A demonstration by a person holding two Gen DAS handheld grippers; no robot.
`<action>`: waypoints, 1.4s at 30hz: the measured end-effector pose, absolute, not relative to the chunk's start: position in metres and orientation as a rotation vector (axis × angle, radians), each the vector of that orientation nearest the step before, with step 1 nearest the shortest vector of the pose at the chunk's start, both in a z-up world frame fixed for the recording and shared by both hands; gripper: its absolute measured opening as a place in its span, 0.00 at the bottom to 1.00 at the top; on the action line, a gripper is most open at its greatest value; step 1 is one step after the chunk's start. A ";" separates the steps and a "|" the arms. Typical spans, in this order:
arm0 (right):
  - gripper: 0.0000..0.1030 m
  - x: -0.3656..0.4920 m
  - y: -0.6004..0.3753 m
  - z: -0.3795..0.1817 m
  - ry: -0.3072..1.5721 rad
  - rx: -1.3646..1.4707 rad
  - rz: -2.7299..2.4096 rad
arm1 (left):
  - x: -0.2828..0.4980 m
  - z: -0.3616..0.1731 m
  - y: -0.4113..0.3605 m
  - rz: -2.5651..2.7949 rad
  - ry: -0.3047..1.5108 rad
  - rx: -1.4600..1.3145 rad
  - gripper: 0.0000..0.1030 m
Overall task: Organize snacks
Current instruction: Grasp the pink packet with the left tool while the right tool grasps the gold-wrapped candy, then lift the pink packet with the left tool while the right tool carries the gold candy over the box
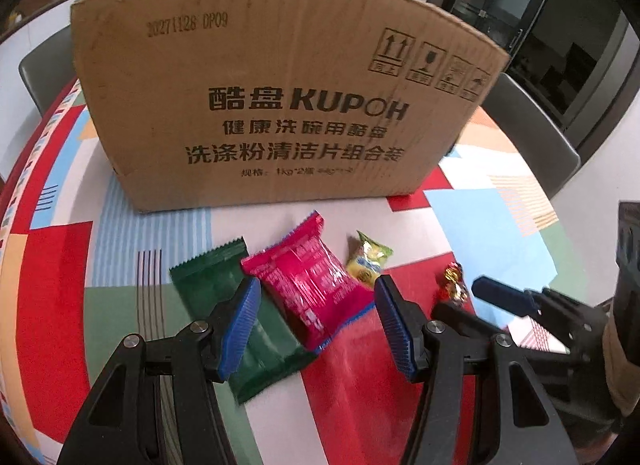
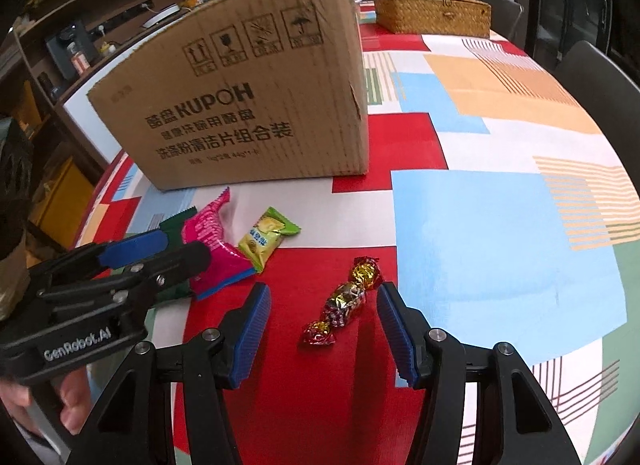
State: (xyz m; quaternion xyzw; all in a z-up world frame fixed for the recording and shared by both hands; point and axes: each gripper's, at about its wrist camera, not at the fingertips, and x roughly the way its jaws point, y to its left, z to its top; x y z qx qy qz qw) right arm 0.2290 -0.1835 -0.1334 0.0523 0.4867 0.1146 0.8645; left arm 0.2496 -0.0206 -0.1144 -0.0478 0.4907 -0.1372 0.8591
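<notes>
A big brown cardboard box stands on a table with a bright cloth of red, blue, white and orange blocks. Four snacks lie on the cloth in front of the box.

The left gripper has its two blue pads wide apart. The pink packet lies flat between them, but the pads do not press on it. The pink packet sits partly on top of the green packet, which lies to its left. A small yellow-green packet lies just beside the pink one on the right.

The right gripper is open too. A shiny gold and red candy with twisted ends lies on a red patch of cloth between its blue pads. The pads are near the candy but do not squeeze it.

From the right camera, the left gripper shows on the left side, with a hand holding its black handle. A woven basket with a lid sits far back on the table, behind the box
</notes>
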 end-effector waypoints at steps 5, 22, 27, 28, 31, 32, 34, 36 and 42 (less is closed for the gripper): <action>0.47 0.232 -0.182 -0.139 1.033 0.120 0.236 | 0.262 -0.121 -0.022 -0.274 1.050 -0.120 0.56; 0.20 0.238 -0.180 -0.151 1.043 0.118 0.228 | 0.263 -0.126 -0.024 -0.292 1.077 -0.073 0.34; 0.20 0.236 -0.179 -0.144 1.022 0.114 0.237 | 0.252 -0.117 -0.026 -0.304 1.053 -0.054 0.34; 0.20 0.235 -0.178 -0.142 1.017 0.116 0.241 | 0.249 -0.114 -0.026 -0.303 1.046 -0.055 0.34; 0.20 0.231 -0.179 -0.134 1.000 0.116 0.251 | 0.243 -0.105 -0.025 -0.308 1.027 -0.058 0.34; 0.20 0.230 -0.180 -0.132 0.995 0.115 0.254 | 0.240 -0.102 -0.025 -0.310 1.019 -0.057 0.34; 0.20 0.227 -0.179 -0.125 0.981 0.115 0.262 | 0.235 -0.095 -0.024 -0.315 1.001 -0.056 0.34; 0.20 0.225 -0.179 -0.118 0.966 0.117 0.271 | 0.230 -0.088 -0.024 -0.318 0.985 -0.055 0.34; 0.20 0.217 -0.178 -0.097 0.913 0.117 0.287 | 0.216 -0.063 -0.020 -0.321 0.927 -0.060 0.34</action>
